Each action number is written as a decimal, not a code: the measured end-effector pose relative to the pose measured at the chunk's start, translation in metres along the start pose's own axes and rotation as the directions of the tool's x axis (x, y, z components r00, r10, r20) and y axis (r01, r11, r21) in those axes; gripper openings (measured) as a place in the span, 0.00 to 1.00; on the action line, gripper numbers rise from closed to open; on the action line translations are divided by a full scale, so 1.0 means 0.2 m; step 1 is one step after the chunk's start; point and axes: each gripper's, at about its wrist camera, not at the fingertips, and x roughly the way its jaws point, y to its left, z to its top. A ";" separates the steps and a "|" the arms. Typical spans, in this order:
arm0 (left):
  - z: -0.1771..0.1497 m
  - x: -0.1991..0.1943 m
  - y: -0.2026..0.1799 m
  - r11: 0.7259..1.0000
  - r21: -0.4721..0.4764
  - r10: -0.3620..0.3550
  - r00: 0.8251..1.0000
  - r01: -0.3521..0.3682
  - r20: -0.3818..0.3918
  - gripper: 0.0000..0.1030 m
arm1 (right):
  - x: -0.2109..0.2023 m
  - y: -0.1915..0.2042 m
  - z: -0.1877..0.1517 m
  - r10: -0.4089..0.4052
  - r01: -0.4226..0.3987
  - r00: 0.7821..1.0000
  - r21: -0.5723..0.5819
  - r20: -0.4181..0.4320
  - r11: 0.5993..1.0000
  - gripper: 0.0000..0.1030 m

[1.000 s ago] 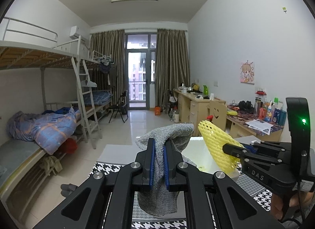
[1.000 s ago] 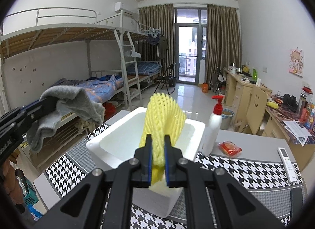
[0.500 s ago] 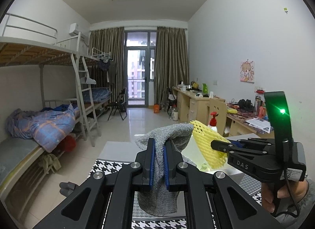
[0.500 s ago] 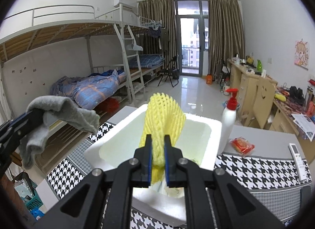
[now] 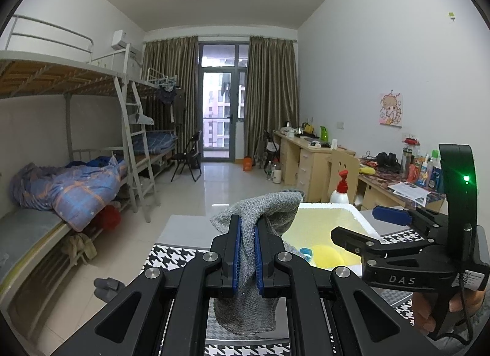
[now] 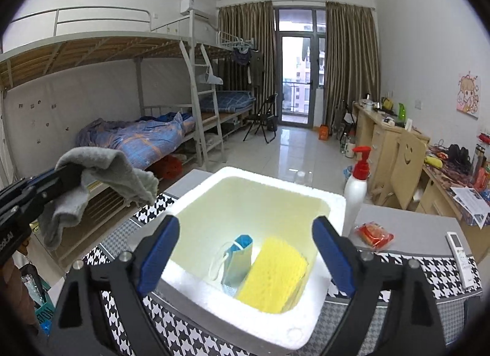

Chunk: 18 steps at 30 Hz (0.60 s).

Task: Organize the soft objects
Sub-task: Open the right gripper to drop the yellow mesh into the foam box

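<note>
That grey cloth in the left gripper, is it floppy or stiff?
Probably floppy: the grey cloth droops on both sides of the shut left gripper. Likely light, since that one pinch carries it. It would probably crumple when dropped into the foam box.

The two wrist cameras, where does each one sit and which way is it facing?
Left wrist: on the left tongs, facing the balcony door; shut on a grey cloth, right tongs beside it.
Right wrist: on the right tongs, open above the foam box; yellow net inside.
Shared: cloth, box, pump bottle.
</note>
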 end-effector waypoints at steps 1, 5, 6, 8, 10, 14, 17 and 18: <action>0.00 0.00 0.00 1.000 0.000 0.000 1.000 0.000 -0.001 0.08 | 0.00 0.00 0.00 -0.001 0.001 1.000 0.002 -0.003 1.000 0.88; 0.00 0.01 0.00 1.000 -0.002 -0.002 1.000 0.002 -0.004 0.08 | -0.01 -0.01 0.00 -0.005 0.005 1.000 0.007 -0.003 1.000 0.88; 0.00 0.01 0.00 1.000 0.000 -0.002 1.000 0.002 -0.004 0.08 | -0.01 -0.02 0.00 -0.003 0.003 1.000 0.011 -0.003 1.000 0.88; 0.01 0.02 -0.01 1.000 0.002 -0.006 1.000 0.006 -0.004 0.08 | -0.03 -0.03 -0.01 0.000 0.000 1.000 0.023 -0.001 1.000 0.88; 0.01 0.02 -0.02 1.000 0.004 -0.011 1.000 0.011 -0.002 0.08 | -0.04 -0.05 -0.01 -0.003 0.003 1.000 0.033 0.002 0.999 0.88; 0.02 0.03 -0.04 1.000 0.014 -0.021 1.000 0.020 0.001 0.08 | -0.07 -0.09 -0.01 -0.023 0.023 1.000 0.044 0.010 0.999 0.88; 0.03 0.04 -0.07 0.999 0.022 -0.035 0.999 0.035 0.000 0.08 | -0.10 -0.13 -0.02 -0.023 0.022 1.000 0.065 0.014 0.998 0.89; 0.03 0.04 -0.08 0.999 0.026 -0.040 0.999 0.040 0.000 0.08 | -0.11 -0.14 -0.02 -0.024 0.023 1.000 0.070 0.013 0.997 0.89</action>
